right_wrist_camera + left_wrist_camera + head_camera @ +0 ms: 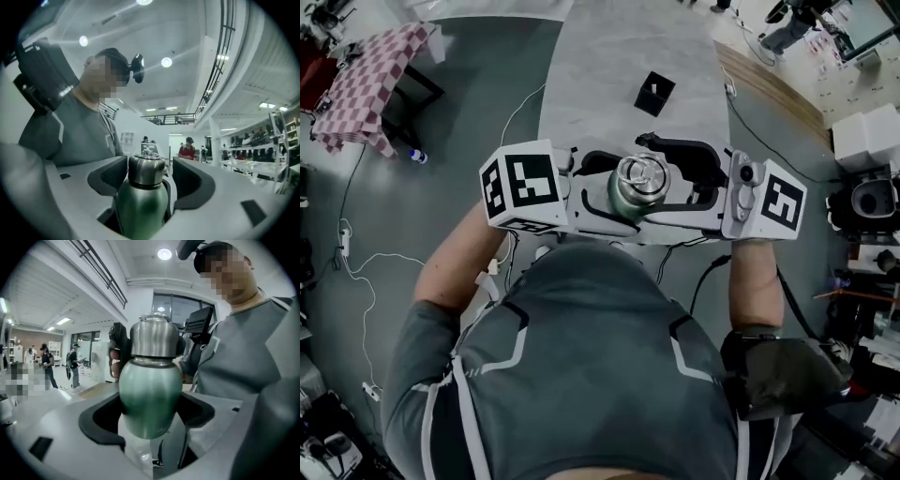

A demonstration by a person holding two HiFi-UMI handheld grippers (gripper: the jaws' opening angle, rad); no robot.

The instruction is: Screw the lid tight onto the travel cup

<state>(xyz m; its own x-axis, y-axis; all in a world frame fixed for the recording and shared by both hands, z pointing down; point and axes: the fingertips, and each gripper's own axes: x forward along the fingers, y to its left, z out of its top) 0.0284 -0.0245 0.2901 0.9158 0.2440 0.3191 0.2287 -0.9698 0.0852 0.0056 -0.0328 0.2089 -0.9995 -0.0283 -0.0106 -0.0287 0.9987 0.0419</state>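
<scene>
Head view: the left gripper [602, 187] and the right gripper [684, 176] meet close to the person's chest, above the near end of a grey table [619, 56]. The travel cup [622, 199] stands between them, and its steel lid [642, 176] faces up at the camera. The gripper bodies cover most of the green body. Where the pads touch cannot be made out from here. A small black box [654, 94] sits farther up the table.

Left gripper view: the jaws are closed onto the travel cup [150, 390]. A black pad [99, 420] presses each flank of the green body. The lid [153, 338] rises clear above the pads. The cup's base sinks into the gripper's throat, out of sight.

Right gripper view: the jaws stand a little wider than the lid [146, 171] and flank it. The pad [110, 176] on the person's side is right against the lid, and a thin gap shows at the other pad. The green body is cut off by the lower edge.
</scene>
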